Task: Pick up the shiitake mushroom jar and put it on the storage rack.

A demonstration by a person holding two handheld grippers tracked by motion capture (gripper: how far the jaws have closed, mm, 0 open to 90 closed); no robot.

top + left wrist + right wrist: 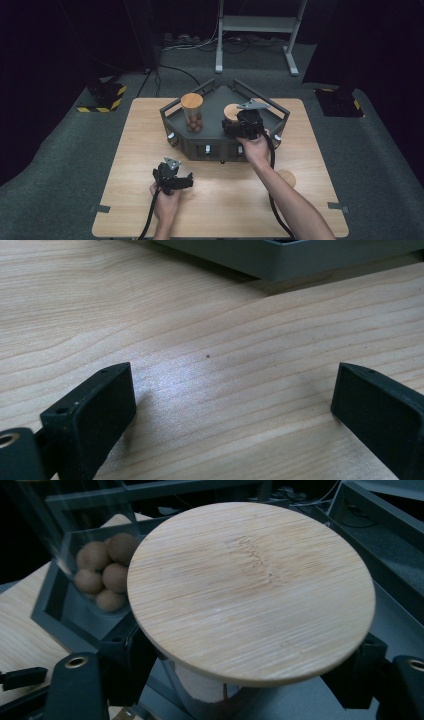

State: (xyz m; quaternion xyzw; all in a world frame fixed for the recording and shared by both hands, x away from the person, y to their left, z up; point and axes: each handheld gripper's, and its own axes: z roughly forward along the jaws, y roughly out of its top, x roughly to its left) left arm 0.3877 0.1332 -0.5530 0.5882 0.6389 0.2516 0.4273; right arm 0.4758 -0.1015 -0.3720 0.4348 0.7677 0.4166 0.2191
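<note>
Right gripper view shows our right gripper (pixel 240 680) clamped below the wooden lid (pixel 250 590), gripping the jar (pixel 200 687) to lift it from the tray (pixel 175 107); our left gripper (pixel 235 405) rests wide open and empty on the desk (pixel 200 330), clear of the work

A lab-like recording space: black curtains (pixel 60 40) all round, grey carpet (pixel 60 160), hazard-striped stand bases (pixel 102 100), floor cables (pixel 200 45), and one lone wooden worktop (pixel 220 195).

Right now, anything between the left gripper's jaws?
Nothing. In the left gripper view the left gripper stands open over bare wooden table, with the grey tray edge farther ahead.
</note>
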